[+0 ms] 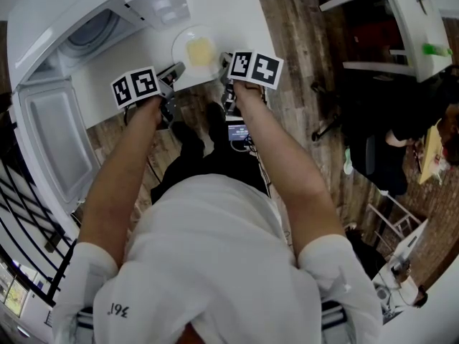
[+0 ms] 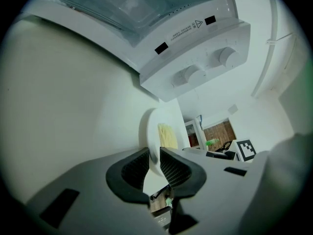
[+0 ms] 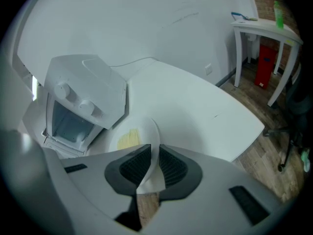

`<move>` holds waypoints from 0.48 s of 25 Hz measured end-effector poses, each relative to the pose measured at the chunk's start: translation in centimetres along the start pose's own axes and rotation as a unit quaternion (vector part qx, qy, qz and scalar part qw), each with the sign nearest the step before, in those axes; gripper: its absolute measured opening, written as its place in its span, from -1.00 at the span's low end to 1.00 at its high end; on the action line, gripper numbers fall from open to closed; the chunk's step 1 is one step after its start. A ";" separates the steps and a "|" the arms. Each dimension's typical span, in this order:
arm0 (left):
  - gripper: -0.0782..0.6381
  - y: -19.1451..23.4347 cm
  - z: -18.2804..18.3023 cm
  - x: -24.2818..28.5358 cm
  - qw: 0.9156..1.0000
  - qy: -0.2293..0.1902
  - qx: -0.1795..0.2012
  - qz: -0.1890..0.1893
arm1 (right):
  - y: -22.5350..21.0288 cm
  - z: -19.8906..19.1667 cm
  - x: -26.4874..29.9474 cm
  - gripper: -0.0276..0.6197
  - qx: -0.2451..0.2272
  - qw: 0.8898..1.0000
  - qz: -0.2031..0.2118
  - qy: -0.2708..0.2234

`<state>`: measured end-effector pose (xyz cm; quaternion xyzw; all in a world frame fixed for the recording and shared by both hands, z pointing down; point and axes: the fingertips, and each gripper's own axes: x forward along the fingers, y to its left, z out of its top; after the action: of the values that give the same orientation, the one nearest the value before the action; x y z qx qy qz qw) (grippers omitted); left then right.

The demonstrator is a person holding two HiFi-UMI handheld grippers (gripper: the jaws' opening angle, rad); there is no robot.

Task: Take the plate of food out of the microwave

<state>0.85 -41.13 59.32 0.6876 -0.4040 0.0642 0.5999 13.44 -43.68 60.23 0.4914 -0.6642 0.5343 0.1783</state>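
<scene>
**Plate out of the microwave, both grippers clamped on its rim**

Head view: the white plate is outside the microwave, over the white table near its front edge. I cannot tell whether it rests on the top or hangs just above it. The yellow food sits at the plate's centre. The microwave stands at 10 o'clock from the plate, with its door hanging open.

The left gripper meets the rim at about 8 o'clock and the right gripper at about 4 o'clock.

Left gripper view: the rim stands edge-on between the two ribbed pads, and both pads press on it. The food lies just beyond the fingertips.

Right gripper view: same hold, with the pads closed on the thin rim. The food lies at 10 o'clock from the fingertips, clear of them.
</scene>
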 end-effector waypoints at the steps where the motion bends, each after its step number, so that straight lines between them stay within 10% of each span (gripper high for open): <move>1: -0.64 0.0 0.0 0.0 1.000 0.001 0.001 0.000 | 0.0 0.0 0.0 -0.74 0.001 1.000 0.000 0.000; 12: -0.56 0.6 0.4 -1.3 1.000 -0.020 0.007 0.009 | 0.0 0.0 0.0 -0.74 -0.003 1.000 -0.006 -0.003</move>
<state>-0.55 -40.80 58.95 0.6893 -0.4221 0.0586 0.5859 13.40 -43.69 60.20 0.4965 -0.6630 0.5302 0.1813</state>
